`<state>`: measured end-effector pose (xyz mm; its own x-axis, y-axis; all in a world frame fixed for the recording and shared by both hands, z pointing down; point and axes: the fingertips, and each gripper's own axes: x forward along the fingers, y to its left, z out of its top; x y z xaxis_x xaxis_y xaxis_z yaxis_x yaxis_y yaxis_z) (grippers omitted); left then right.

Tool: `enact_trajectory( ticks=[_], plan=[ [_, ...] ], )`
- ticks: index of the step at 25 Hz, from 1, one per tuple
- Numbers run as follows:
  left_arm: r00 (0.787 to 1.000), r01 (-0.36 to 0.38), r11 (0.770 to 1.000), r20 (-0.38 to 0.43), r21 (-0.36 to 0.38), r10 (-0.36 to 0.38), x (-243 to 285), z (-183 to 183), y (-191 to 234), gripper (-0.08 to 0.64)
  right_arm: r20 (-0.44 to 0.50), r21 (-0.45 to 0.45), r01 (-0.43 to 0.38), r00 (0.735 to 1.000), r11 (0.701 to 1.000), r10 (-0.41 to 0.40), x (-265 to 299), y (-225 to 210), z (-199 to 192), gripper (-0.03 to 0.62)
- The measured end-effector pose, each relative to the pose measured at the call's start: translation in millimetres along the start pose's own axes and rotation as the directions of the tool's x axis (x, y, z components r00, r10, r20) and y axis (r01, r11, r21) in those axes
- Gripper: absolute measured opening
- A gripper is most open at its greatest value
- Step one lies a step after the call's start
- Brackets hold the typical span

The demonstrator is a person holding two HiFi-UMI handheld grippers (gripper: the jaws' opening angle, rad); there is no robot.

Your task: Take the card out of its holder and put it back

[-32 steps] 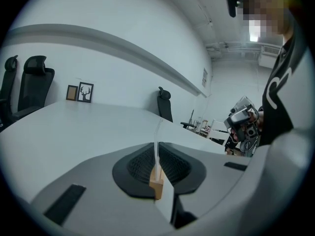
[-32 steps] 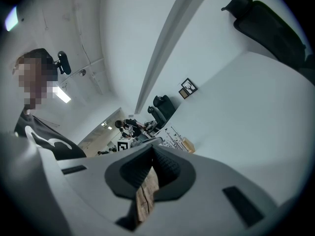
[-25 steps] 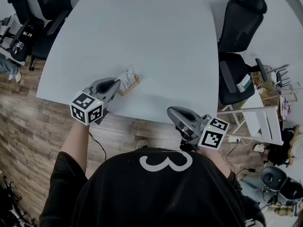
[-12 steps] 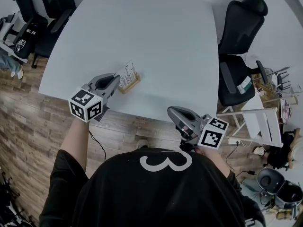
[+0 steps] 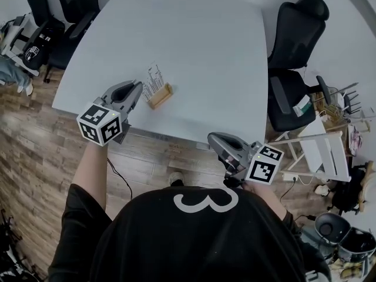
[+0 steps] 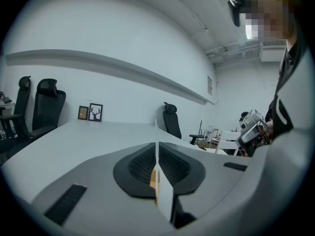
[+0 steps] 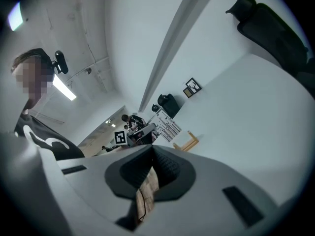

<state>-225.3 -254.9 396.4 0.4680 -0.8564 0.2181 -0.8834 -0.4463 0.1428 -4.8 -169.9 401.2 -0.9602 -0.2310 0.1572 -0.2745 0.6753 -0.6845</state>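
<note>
A white printed card (image 5: 154,80) is pinched at its edge by my left gripper (image 5: 140,88), above and just left of the small wooden holder (image 5: 160,96) on the white table (image 5: 194,34). In the left gripper view the card (image 6: 156,136) stands edge-on between the closed jaws, with a sliver of the holder's wood (image 6: 153,177) behind it. My right gripper (image 5: 214,139) hovers off the table's near edge, shut and empty. The right gripper view looks past its closed jaws (image 7: 150,167) at the card (image 7: 166,123) and the holder (image 7: 189,141).
Black office chairs stand at the table's right (image 5: 294,46) and at its far left (image 5: 53,16). A white folding chair (image 5: 320,148) sits beside my right side. Wooden floor (image 5: 41,157) runs under the table's near edge. Two small framed pictures (image 6: 90,112) lean against the wall.
My left gripper has moved up and away to the left with the card, which has come out of the wooden holder. The right gripper has stayed where it was.
</note>
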Motion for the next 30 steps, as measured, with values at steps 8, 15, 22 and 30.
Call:
enact_trajectory(
  ticks=[8, 15, 22, 30],
  plan=[
    [0.999, -0.034, 0.997, 0.041, -0.074, 0.037, -32.7, 14.8, -34.5, 0.025, 0.0, -0.018, -0.023, 1.0, 1.0, 0.023, -24.4, 22.8, -13.6, 0.009],
    [0.994, 0.033, 0.981, 0.105, -0.192, -0.013, -66.9, 28.9, -100.3, 0.025, 0.01, -0.044, -0.05, 0.999, 0.998, 0.051, -54.6, 48.2, -23.6, 0.009],
    [0.992, 0.083, 0.978, 0.114, -0.189, -0.062, -93.3, 35.1, -179.2, 0.025, 0.03, -0.056, -0.069, 0.997, 0.996, 0.071, -86.8, 66.1, -38.4, 0.008],
    [0.991, 0.086, 0.959, 0.122, -0.269, -0.054, -126.0, 17.8, -248.0, 0.025, 0.033, -0.073, -0.106, 0.994, 0.992, 0.108, -111.8, 90.2, -58.8, 0.009]
  ],
)
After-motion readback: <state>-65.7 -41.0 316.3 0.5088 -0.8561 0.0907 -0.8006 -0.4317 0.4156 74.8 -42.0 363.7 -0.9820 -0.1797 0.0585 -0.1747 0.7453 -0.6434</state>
